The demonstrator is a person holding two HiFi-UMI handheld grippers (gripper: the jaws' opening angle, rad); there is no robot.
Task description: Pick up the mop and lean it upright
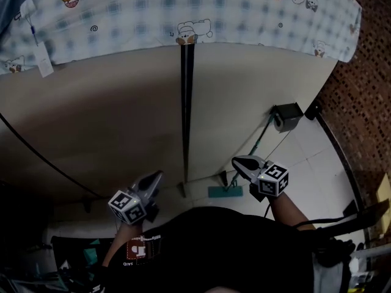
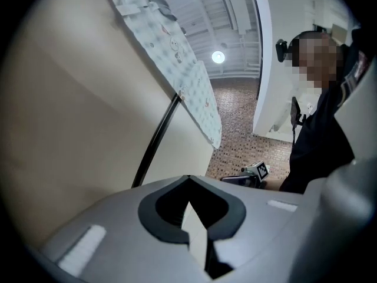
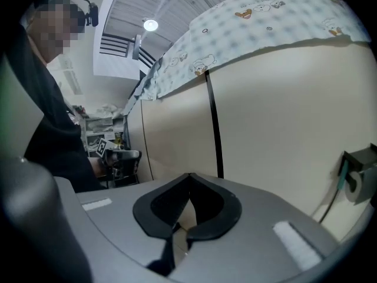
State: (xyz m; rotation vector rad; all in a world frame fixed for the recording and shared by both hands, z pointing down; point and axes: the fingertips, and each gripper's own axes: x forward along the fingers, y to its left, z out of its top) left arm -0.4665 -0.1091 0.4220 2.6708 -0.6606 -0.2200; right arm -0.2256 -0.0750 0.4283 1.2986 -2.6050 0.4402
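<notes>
Left tool (image 1: 157, 177), right tool (image 1: 238, 161): jaws closed, nothing held. Mop (image 1: 225, 192): standing on floor (image 1: 305, 163), slanting up against panel (image 1: 110, 115), near right tool, untouched. Pick-up and leaning apparently done; likely nothing left but checking steadiness.

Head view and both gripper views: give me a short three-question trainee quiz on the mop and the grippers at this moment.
1. True or false: the right gripper is holding the mop.
2. Multiple choice: the mop's head is A) red, B) teal, C) yellow.
3. Fill in: the left gripper has its jaws ___, with nothing between them.

Key: 1 false, since the right gripper is shut on nothing and the mop is apart from it. 2 B. 3 shut.
</notes>
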